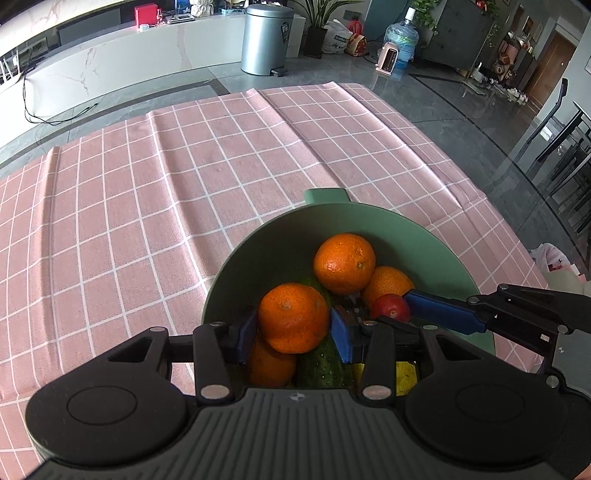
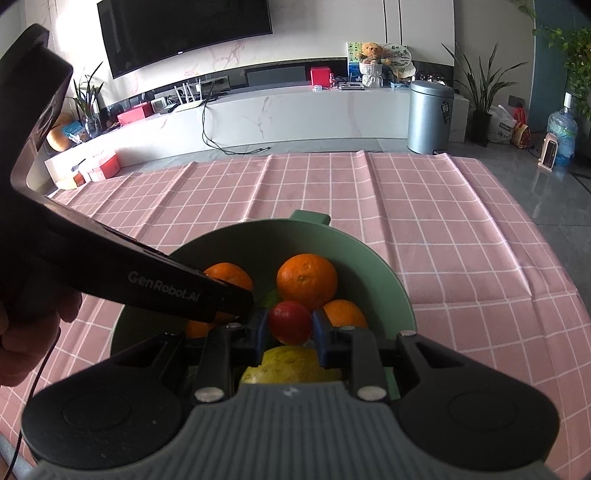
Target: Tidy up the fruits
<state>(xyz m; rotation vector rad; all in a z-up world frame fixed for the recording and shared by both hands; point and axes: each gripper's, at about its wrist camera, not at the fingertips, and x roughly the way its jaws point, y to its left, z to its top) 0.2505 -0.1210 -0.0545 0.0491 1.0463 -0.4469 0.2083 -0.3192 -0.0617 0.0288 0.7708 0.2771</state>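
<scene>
Currently in stock: both tongs loaded over the green bowl

Your left tongs are clamped on an orange, blue pads pressed against its two sides, with the fruit held above the bowl's contents. Your right tongs are closed on a small red fruit, gripped between the blue pads low over the bowl; from the left wrist view they reach in from the right with the same red fruit at their tips.

Beneath both: one green bowl with a tab handle on its far rim, standing on the pink checked cloth that covers your desk. Contents: a second orange at the back, a third touching it on the right, a fourth under the held one, a dark green cucumber, and a yellow fruit directly below the right tongs.

Beyond the desk: grey tiled floor, a silver pedal bin, a water bottle, a white marble counter, and a wall television.
</scene>
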